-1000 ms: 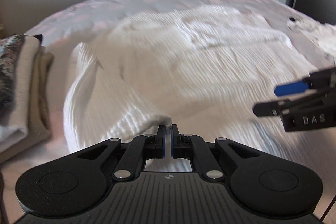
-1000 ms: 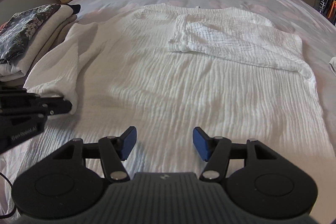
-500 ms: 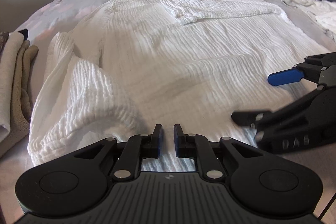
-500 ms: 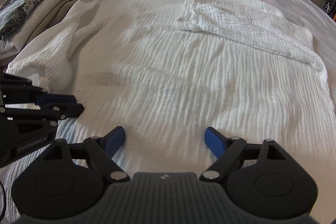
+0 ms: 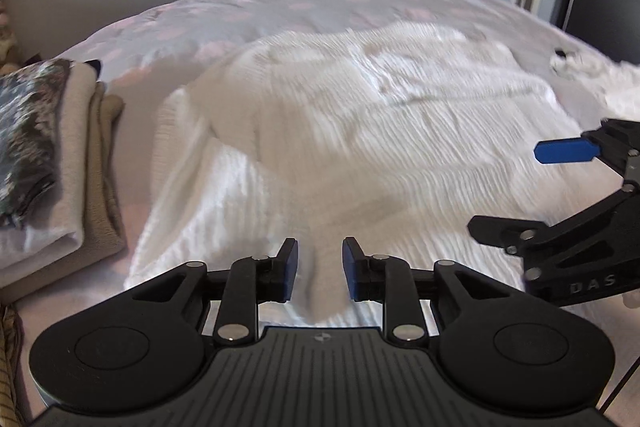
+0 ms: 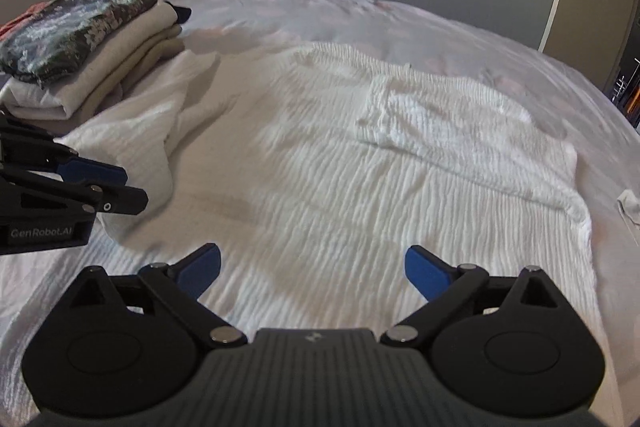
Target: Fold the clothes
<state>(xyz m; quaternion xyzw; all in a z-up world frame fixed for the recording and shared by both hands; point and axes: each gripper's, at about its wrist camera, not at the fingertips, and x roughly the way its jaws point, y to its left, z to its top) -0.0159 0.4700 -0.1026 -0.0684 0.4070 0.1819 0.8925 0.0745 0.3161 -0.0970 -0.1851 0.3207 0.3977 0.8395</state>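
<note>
One white crinkled garment [image 6: 320, 187] lies spread flat on the bed [image 6: 320, 7]. One stack of folded clothes [image 6: 80, 55] sits at its left. Two tongs: left tongs [image 5: 318, 267] slightly parted, empty; right tongs [image 6: 312, 271] spread wide, empty.

Both grippers are matte black with blue pads, silver screws and ribbed bodies, lettered "GenRobot.AI" and "DAS".

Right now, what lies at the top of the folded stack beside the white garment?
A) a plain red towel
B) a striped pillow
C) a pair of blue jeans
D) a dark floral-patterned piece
D: the folded stack at the left of the white garment is topped by a dark floral-patterned piece over beige and white layers.
</note>
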